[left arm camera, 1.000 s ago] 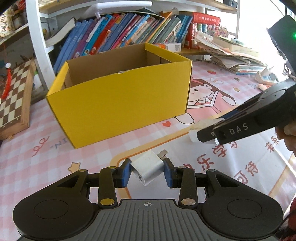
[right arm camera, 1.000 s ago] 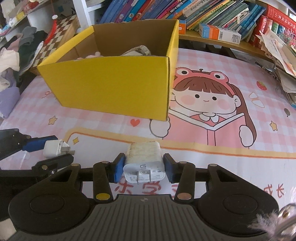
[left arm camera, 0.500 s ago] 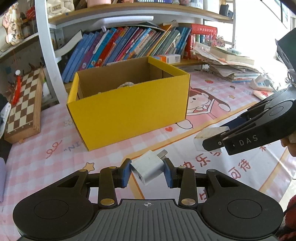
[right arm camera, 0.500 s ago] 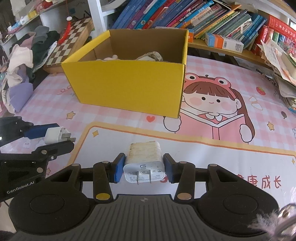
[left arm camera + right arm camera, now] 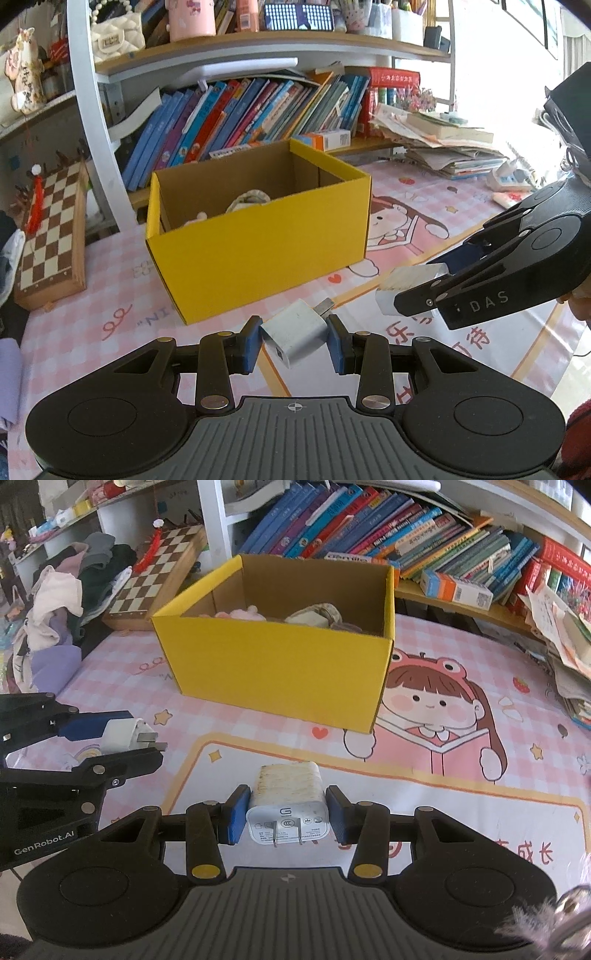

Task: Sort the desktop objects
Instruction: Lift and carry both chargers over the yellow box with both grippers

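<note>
Both jaws clamped — left gripper (image 5: 294, 341) on small charger (image 5: 293, 332), right gripper (image 5: 286, 818) on large charger (image 5: 286, 801) (prongs rearward) — yellow box (image 5: 280, 668) ahead, left nearer.

Both fisheye views are bent strongly at the edges, sharply focused, and daylight is blown out at the left view's right side.

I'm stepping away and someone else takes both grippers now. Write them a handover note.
Left gripper: jaws shut on a small white cube-shaped plug adapter, prongs pointing away, held above the mat.
Right gripper: jaws shut on a larger white rectangular wall charger, prongs facing the camera.
The open yellow cardboard box stands ahead on the pink cartoon desk mat; some soft items already lie inside.
Done: both chargers picked up.
Left: neither is in the box yet; likely carry each over the rim and release.
</note>
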`<action>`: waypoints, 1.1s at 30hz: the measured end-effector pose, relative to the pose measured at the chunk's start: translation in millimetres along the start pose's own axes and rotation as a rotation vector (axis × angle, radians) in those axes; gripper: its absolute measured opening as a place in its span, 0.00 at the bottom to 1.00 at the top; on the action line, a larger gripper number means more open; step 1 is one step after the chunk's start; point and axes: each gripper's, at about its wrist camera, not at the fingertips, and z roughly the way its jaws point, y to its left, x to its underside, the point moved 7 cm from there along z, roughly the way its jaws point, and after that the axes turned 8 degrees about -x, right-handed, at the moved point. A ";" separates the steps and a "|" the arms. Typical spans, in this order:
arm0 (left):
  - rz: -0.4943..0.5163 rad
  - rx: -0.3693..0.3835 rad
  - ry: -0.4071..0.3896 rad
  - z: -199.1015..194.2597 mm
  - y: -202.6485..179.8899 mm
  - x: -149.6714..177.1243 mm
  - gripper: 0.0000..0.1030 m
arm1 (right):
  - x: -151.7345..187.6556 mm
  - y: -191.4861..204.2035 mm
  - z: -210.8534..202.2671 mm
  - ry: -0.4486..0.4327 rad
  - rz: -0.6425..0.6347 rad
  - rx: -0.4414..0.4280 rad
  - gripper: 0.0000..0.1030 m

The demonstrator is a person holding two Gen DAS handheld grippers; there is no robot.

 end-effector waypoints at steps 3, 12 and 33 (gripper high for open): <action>0.002 0.002 -0.017 -4.4 2.2 -4.5 0.34 | -5.2 3.5 -3.3 -0.010 -0.008 -0.002 0.41; 0.005 0.000 -0.074 -10.6 11.9 -27.1 0.34 | -38.5 5.5 -18.2 -0.058 -0.037 -0.018 0.41; 0.019 -0.076 -0.148 46.9 34.2 -108.4 0.34 | -176.3 -36.0 -1.8 -0.175 -0.126 -0.018 0.41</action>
